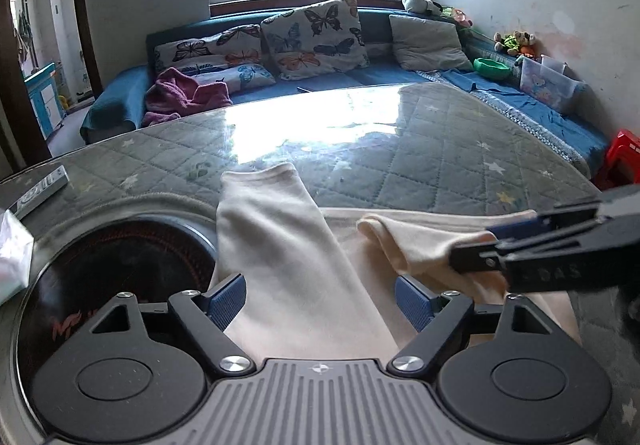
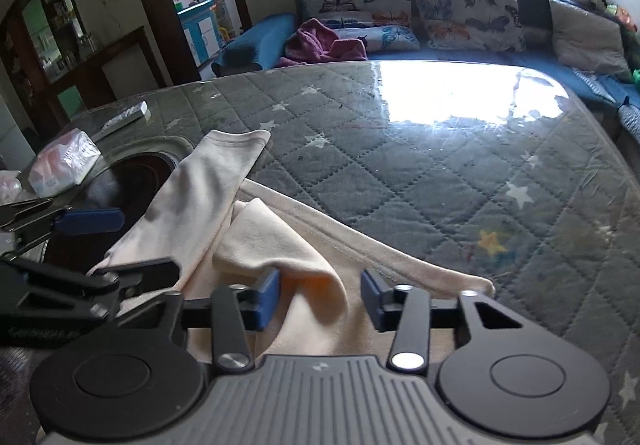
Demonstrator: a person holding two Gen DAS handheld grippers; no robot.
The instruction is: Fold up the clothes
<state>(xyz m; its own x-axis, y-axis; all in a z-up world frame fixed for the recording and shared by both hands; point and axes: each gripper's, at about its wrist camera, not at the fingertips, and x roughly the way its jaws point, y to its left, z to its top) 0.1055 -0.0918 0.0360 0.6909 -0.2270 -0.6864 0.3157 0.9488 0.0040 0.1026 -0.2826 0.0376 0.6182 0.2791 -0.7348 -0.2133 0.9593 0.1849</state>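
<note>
A cream garment [image 1: 360,309] lies on the quilted grey table top [image 1: 420,149], with one sleeve [image 1: 276,237] stretched away and a second sleeve [image 1: 416,241] folded across the body. My left gripper [image 1: 320,299] is open, its blue pads either side of the long sleeve. My right gripper [image 2: 320,299] is open, straddling the folded sleeve [image 2: 280,245]; in the left wrist view it enters from the right [image 1: 480,249] over that sleeve. The long sleeve [image 2: 208,185] and the left gripper [image 2: 100,241] show in the right wrist view.
A round dark recess [image 1: 120,265] in the table sits left of the garment. A flat box [image 1: 40,189] and a plastic packet [image 2: 64,161] lie at the far left. A blue sofa [image 1: 320,77] with cushions stands behind. A red stool [image 1: 620,161] is right.
</note>
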